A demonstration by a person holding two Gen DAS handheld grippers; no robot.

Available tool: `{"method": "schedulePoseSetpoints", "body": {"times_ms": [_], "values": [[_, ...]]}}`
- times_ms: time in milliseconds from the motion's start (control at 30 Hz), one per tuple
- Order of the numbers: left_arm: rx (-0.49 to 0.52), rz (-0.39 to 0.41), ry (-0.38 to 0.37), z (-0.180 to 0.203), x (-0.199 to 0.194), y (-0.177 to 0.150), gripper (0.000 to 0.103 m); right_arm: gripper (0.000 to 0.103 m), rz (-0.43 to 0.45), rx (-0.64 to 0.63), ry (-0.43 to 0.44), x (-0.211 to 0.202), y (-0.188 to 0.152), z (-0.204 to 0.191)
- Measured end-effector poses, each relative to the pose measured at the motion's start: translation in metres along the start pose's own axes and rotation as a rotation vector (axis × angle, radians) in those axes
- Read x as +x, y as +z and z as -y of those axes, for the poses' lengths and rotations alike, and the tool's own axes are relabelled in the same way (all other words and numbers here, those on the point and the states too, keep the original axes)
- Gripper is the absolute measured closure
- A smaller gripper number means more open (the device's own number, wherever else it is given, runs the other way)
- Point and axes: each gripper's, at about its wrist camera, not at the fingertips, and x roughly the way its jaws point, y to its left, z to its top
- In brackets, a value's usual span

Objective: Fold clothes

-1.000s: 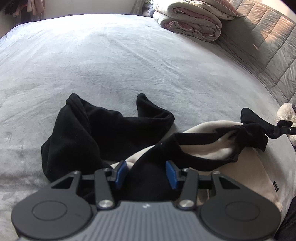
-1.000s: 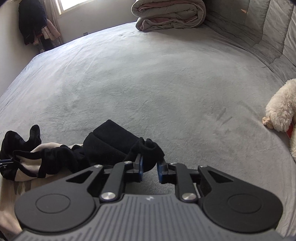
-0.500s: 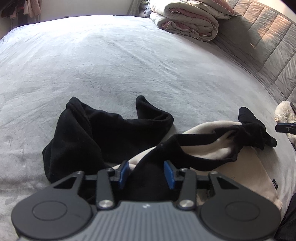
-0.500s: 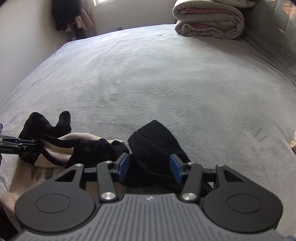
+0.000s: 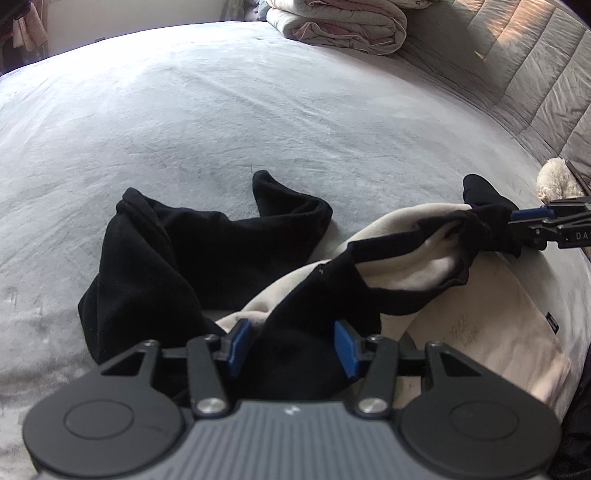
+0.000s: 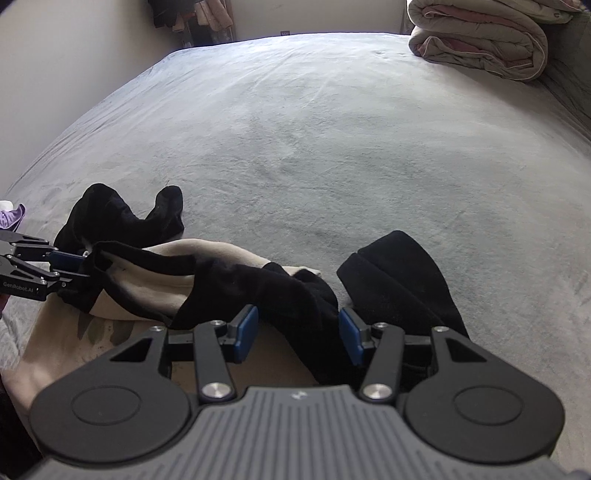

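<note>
A crumpled black garment (image 5: 166,266) lies on the grey bed (image 5: 221,110), partly over a cream garment (image 5: 498,332). My left gripper (image 5: 291,347) is open, its blue pads wide apart, and a bunch of the black cloth fills the gap. In the right wrist view, my right gripper (image 6: 298,332) is also open over another stretch of the black garment (image 6: 288,295), and cream fabric (image 6: 166,291) shows beside it. Each gripper shows in the other's view: the right gripper (image 5: 517,225) at the cloth's far end, the left gripper (image 6: 74,266) at its left end.
A folded duvet (image 5: 340,22) sits at the head of the bed beside a padded headboard (image 5: 535,74). A white plush toy (image 5: 554,181) lies at the right edge. A purple item (image 6: 11,218) is at the left edge. Clothes hang in the far corner.
My right gripper, shut on the black cloth a second ago, has opened and swung left over the garment. The left gripper stays in place, its pads slightly wider.
</note>
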Motion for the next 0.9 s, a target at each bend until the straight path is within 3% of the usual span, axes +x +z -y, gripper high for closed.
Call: {"method": "schedulePoseSetpoints", "body": {"times_ms": [133, 200, 233, 267, 367, 633, 900], "values": [[0.011, 0.021, 0.007, 0.004, -0.005, -0.01, 0.06, 0.05, -0.005, -0.011, 0.007, 0.008, 0.0, -0.005], [0.022, 0.038, 0.012, 0.007, -0.009, -0.016, 0.068, 0.062, -0.006, -0.015, 0.01, 0.009, 0.0, -0.006], [0.025, 0.044, 0.012, 0.008, -0.011, -0.018, 0.075, 0.076, -0.005, -0.015, 0.013, 0.009, 0.0, -0.007], [0.029, 0.05, 0.011, 0.01, -0.012, -0.02, 0.083, 0.083, -0.004, -0.016, 0.015, 0.009, -0.001, -0.007], [0.039, 0.074, 0.011, 0.014, -0.017, -0.024, 0.094, 0.088, -0.002, -0.018, 0.021, 0.008, -0.001, -0.008], [0.029, 0.189, 0.043, 0.017, -0.042, -0.018, 0.096, 0.091, 0.075, -0.077, -0.011, -0.012, 0.005, -0.019], [-0.023, 0.331, 0.119, 0.006, -0.066, 0.019, 0.097, 0.092, 0.163, -0.065, -0.039, -0.022, 0.032, -0.018]]}}
